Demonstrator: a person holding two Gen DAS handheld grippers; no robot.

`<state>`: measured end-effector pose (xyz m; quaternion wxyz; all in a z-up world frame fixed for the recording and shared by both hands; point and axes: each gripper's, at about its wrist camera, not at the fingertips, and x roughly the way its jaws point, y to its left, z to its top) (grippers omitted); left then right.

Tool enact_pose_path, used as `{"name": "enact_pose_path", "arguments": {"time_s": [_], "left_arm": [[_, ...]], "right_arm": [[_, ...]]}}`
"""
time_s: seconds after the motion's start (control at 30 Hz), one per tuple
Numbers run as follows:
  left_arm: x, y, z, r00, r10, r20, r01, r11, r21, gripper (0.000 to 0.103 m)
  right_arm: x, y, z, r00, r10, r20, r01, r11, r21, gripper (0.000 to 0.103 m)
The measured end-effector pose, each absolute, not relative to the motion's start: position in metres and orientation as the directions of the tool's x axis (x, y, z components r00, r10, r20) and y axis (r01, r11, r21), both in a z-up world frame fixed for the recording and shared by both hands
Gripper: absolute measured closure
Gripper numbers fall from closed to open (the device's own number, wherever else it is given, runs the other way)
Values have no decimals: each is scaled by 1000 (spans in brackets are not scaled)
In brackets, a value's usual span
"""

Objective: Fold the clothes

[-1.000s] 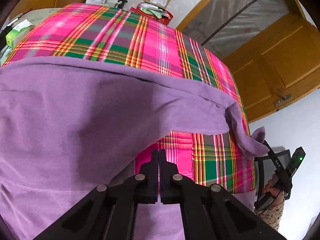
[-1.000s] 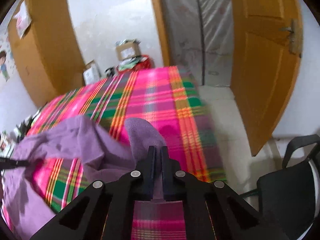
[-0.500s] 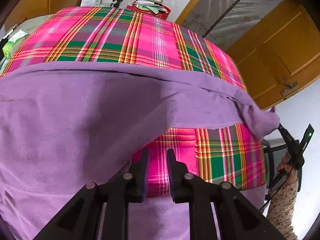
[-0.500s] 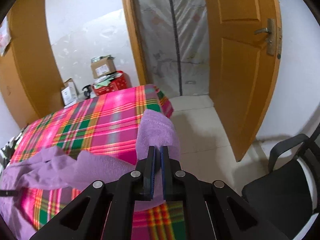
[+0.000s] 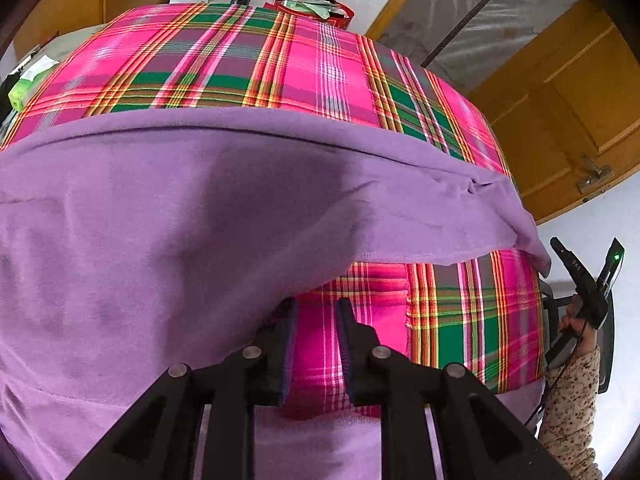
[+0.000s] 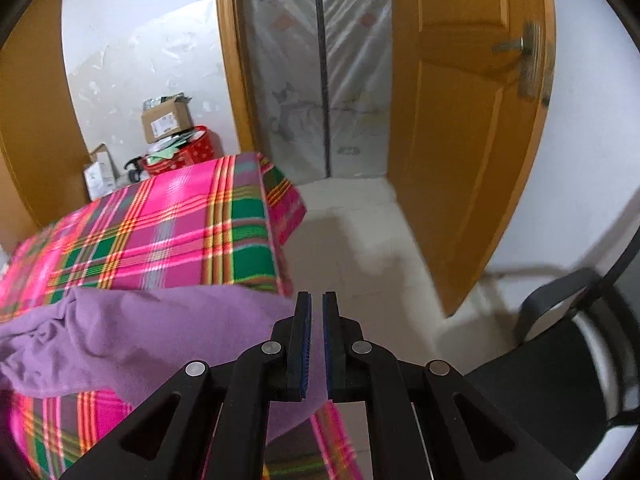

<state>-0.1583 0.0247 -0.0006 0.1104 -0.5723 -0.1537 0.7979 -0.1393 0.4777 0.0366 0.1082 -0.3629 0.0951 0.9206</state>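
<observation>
A purple garment point(image 5: 160, 240) lies spread over the table's pink and green plaid cloth point(image 5: 280, 64). My left gripper point(image 5: 316, 308) hangs over its near edge. The jaws are opening and only plaid cloth shows between them; the garment's hem brushes the left finger point(image 5: 280, 320). In the right wrist view my right gripper point(image 6: 316, 300) is past the table's right side, over the floor, and shut on the garment point(image 6: 140, 340). Its edge shows low in the narrow gap. The left wrist view shows the garment's right end reaching that gripper, held by a hand point(image 5: 572, 320).
Cardboard boxes point(image 6: 166, 120) and a red basket point(image 6: 188, 152) stand behind the table's far end. An open wooden door point(image 6: 460, 120) and a plastic-sheeted doorway point(image 6: 320, 60) are to the right. A black chair point(image 6: 560, 380) stands close on the right, over bare floor.
My left gripper's jaws went from shut to apart and the garment edge dropped out of them. My right gripper carried the garment's end rightward, off the table's side, drawing the cloth flatter.
</observation>
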Motion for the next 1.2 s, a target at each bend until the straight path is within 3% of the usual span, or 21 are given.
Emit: {"name": "enact_pose_path", "arguments": {"time_s": [0.17, 0.23, 0.37, 0.47, 0.67, 0.93, 1.0, 1.13, 1.2], "left_arm": [[-163, 31, -2, -319, 345, -883, -3, -932, -363, 83], [-164, 32, -3, -320, 348, -881, -1, -930, -367, 83], [-164, 33, -2, -331, 341, -880, 3, -932, -363, 83], [-163, 38, 0, -329, 331, -884, -8, -937, -348, 83], [-162, 46, -1, -324, 326, -888, -37, -942, -332, 83], [-165, 51, -1, -351, 321, -879, -40, -944, -329, 83], [-164, 51, -1, -346, 330, -878, -49, -941, -334, 97], [-162, 47, 4, -357, 341, -870, -44, -936, -349, 103], [-161, 44, 10, -364, 361, -859, -50, -928, -369, 103]], "right_arm": [[-123, 478, 32, -742, 4, -671, -191, -960, 205, 82], [-114, 476, 33, -755, -27, -655, -156, -963, 220, 66], [-98, 461, 34, -760, -101, -642, -40, -979, 200, 64], [-93, 443, 29, -737, -131, -663, 58, -990, 131, 54], [-95, 410, 15, -684, -117, -720, 176, -984, -6, 52], [-114, 398, 6, -660, 3, -751, 181, -970, -163, 52], [-116, 401, 6, -663, 3, -748, 168, -974, -153, 57], [-117, 407, 9, -676, 32, -736, 130, -978, -162, 93], [-116, 410, 12, -689, 74, -721, 106, -974, -201, 94]]}}
